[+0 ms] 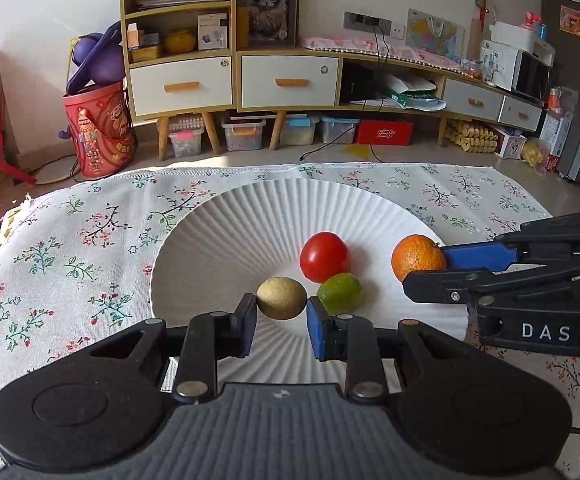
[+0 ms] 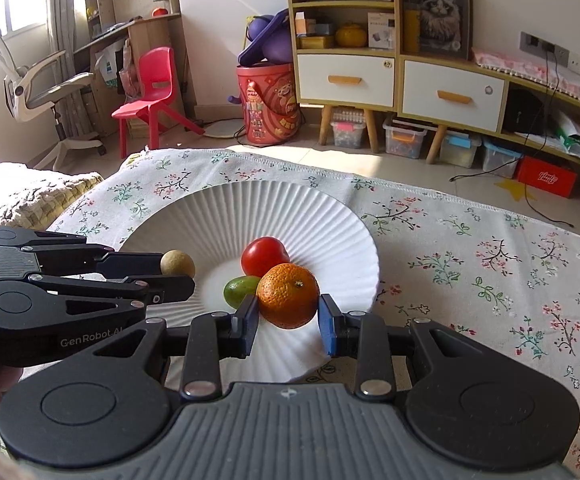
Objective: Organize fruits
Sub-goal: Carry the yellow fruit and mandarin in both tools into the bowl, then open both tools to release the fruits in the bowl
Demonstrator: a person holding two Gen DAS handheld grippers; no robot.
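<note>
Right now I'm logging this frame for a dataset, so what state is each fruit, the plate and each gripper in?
Left gripper: shut on the tan fruit.
Tan fruit: gripped, over the plate.
Right gripper: shut on the orange.
Orange: gripped, over the plate.
Tomato: resting on the plate, touching the lime.
Lime: resting on the plate.
Plate: upright on the floral cloth.

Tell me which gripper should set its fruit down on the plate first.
Probably the left gripper: its brownish fruit hangs over bare plate. The right gripper's orange crowds the tomato and green fruit.
</note>
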